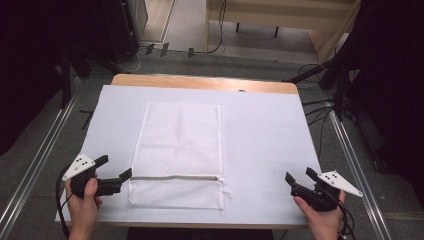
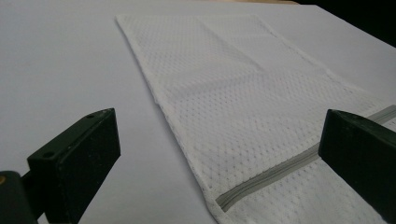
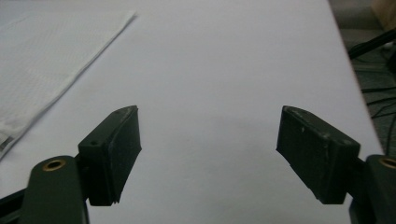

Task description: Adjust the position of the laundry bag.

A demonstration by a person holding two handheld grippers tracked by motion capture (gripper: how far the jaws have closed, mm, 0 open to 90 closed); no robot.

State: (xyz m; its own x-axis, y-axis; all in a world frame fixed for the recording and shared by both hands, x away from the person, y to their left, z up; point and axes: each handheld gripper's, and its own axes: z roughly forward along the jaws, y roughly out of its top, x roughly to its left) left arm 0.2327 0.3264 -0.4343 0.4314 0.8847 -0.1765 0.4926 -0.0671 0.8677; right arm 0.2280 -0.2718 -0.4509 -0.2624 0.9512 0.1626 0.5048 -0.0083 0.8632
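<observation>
Count on table (image 1: 270,135): 1 white mesh bag (image 1: 180,145) with 1 grey zipper (image 1: 175,177). Grippers: 2, namely left gripper (image 1: 116,167) and right gripper (image 1: 300,176), each with 2 black jaws.

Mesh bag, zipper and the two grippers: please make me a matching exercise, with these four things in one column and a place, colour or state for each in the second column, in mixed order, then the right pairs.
Things:
1. mesh bag
2. zipper
3. left gripper
4. right gripper

Descriptions:
A. grey strip that runs across the bag near its near end
B. open, by the bag's left edge at the zipper's end
C. white, lying flat on the table
D. open, above bare table surface, well apart from the bag

Pairs: 1-C, 2-A, 3-B, 4-D
</observation>
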